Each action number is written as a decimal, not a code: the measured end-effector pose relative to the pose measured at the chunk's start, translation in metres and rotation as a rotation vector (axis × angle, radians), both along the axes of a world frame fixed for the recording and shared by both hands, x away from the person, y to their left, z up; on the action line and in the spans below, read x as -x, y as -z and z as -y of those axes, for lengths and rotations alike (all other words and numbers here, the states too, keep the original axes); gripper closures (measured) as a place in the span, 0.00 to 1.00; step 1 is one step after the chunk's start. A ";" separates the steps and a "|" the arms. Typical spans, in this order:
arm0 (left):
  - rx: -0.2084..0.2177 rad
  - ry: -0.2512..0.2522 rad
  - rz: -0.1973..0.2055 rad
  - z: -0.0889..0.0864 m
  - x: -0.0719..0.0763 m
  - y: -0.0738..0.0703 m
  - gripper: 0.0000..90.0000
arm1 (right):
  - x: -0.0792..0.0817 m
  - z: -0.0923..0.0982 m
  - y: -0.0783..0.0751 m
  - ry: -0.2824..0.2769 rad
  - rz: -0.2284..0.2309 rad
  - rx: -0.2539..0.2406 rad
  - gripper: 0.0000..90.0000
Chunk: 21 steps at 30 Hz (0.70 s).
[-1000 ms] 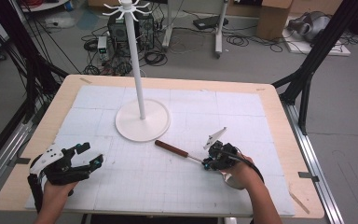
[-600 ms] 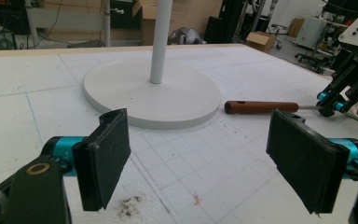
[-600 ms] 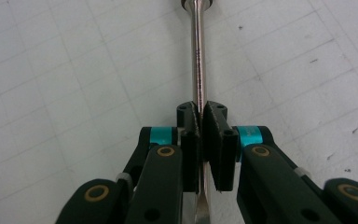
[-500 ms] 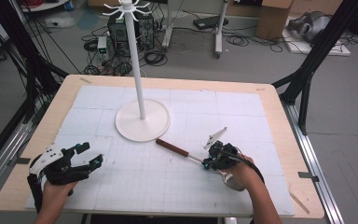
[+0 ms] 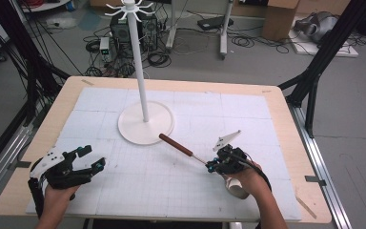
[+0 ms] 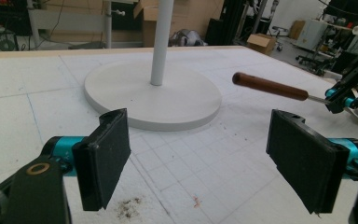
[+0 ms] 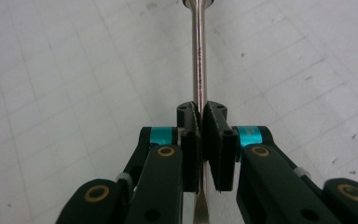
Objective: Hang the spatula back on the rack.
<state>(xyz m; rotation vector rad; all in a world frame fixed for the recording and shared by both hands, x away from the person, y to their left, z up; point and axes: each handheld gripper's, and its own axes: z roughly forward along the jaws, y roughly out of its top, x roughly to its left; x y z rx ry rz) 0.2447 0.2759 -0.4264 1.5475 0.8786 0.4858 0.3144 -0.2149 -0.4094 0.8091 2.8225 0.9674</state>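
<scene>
High view, two grippers (left gripper (image 5: pixel 89 159), right gripper (image 5: pixel 213 165)), one ladle (image 5: pixel 176 144)

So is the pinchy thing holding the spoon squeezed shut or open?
Shut. The right gripper has its jaws pressed together on the spoon, clamping its thin metal shaft.
</scene>
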 end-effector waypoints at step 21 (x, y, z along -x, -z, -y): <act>0.102 0.052 0.021 0.030 -0.013 -0.037 0.24 | 0.017 -0.005 -0.031 0.101 0.121 -0.232 0.94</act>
